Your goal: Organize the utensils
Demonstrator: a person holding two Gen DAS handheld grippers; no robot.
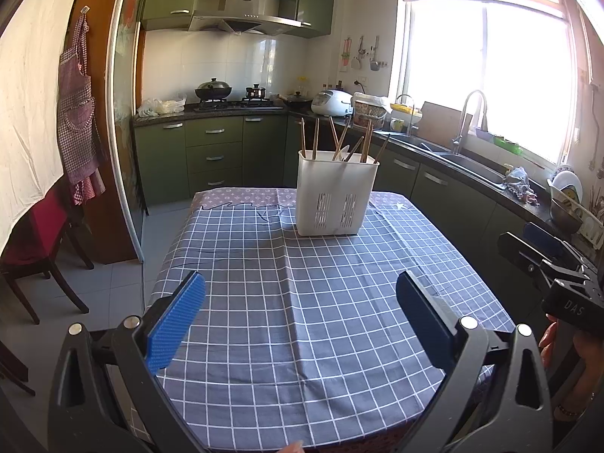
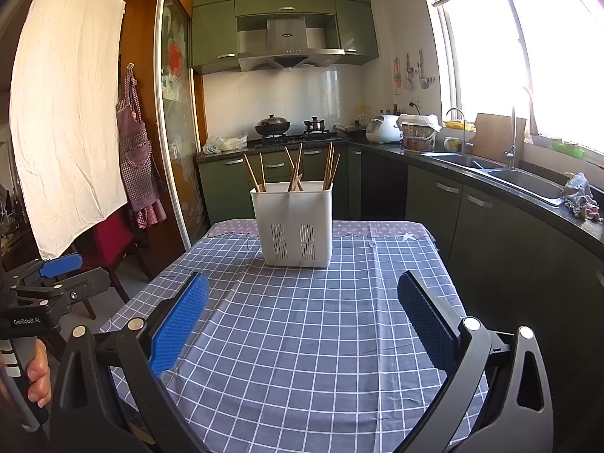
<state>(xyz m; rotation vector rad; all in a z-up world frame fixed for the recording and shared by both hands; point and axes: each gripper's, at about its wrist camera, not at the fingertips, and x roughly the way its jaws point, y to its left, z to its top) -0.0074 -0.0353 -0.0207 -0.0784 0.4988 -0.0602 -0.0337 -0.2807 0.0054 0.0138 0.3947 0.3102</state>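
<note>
A white plastic utensil holder (image 1: 336, 196) stands upright on the far part of the table with the blue checked cloth (image 1: 302, 302). Several wooden chopsticks (image 1: 339, 139) and a pale spoon stick out of it. It also shows in the right wrist view (image 2: 292, 224), with its chopsticks (image 2: 294, 168). My left gripper (image 1: 300, 302) is open and empty, above the near half of the table. My right gripper (image 2: 302, 305) is open and empty, also short of the holder. Each gripper shows at the edge of the other's view, the right one (image 1: 543, 253) and the left one (image 2: 56, 275).
A red chair (image 1: 34, 241) stands left of the table. Green cabinets and a dark counter with sink (image 1: 475, 166) run along the right. A stove with pots (image 1: 226, 94) is at the back. The table's edges (image 2: 445, 275) are close on both sides.
</note>
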